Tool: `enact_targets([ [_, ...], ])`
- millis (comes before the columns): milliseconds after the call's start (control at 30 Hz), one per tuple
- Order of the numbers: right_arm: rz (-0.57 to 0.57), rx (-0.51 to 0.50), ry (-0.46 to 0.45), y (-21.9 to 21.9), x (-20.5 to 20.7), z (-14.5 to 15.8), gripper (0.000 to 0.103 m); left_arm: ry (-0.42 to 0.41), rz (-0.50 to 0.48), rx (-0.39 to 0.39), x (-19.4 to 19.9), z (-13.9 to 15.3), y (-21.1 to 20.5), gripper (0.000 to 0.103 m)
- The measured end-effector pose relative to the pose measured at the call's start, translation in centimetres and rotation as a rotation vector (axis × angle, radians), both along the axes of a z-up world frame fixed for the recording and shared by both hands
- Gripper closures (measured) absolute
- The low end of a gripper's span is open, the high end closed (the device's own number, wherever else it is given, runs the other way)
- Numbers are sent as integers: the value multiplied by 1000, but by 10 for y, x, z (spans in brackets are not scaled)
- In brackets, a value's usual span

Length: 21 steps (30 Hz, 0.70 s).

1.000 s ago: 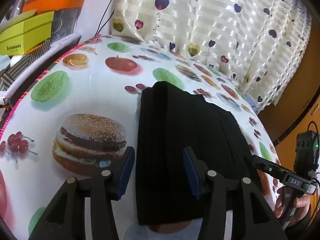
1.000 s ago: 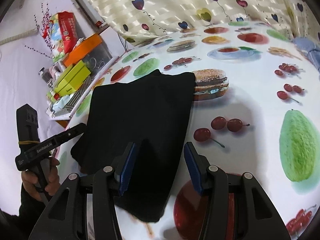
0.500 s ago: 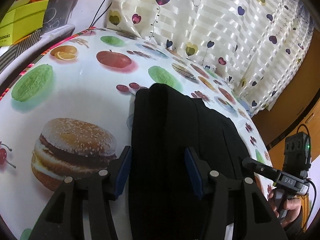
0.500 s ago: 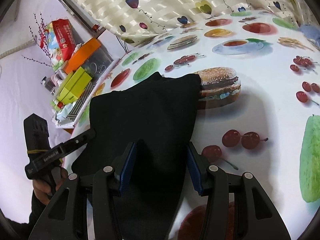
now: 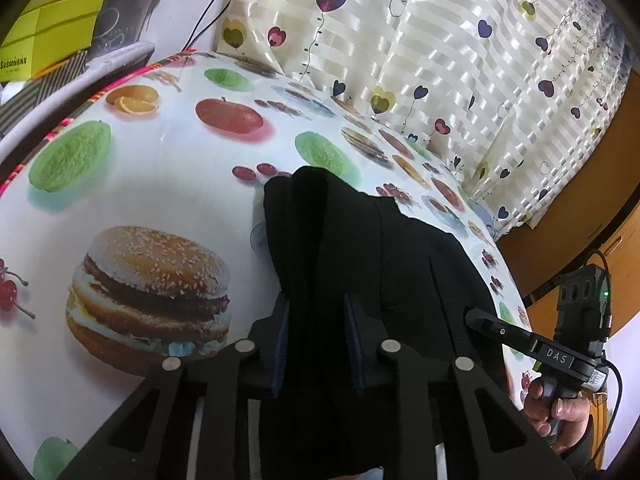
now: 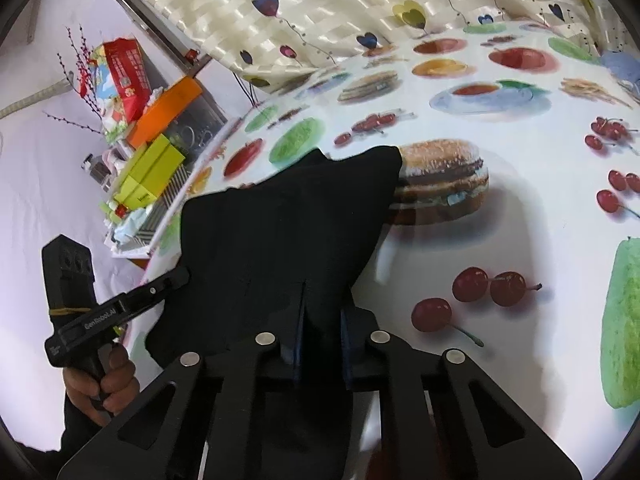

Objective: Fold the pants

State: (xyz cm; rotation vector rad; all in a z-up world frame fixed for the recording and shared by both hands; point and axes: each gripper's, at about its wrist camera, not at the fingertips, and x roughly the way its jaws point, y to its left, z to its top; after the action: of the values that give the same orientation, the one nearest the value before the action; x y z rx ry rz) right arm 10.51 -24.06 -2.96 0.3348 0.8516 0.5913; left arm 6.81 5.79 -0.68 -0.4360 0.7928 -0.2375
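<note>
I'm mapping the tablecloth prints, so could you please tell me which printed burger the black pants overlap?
The big sesame-bun burger just right of the pants; their far corner covers its left edge. The smaller burger farther back lies clear of them.

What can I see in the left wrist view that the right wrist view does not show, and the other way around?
Only the left wrist view shows the right gripper, a wooden wall and an orange slice print.

Only the right wrist view shows the left gripper, a red package and a teacup print.

Both show the black pants on the printed tablecloth, the heart curtain and yellow-green boxes. Each gripper's jaws are closing with pants fabric between them.
</note>
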Motion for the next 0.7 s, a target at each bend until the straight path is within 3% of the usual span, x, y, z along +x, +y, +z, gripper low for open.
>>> enact_targets([
  [267, 25, 11, -59, 7, -9, 24, 90, -52, -17, 35, -8, 22, -9, 84],
  [700, 99, 10, -148, 48, 1, 63, 90, -132, 10, 95, 0, 61, 11, 85],
])
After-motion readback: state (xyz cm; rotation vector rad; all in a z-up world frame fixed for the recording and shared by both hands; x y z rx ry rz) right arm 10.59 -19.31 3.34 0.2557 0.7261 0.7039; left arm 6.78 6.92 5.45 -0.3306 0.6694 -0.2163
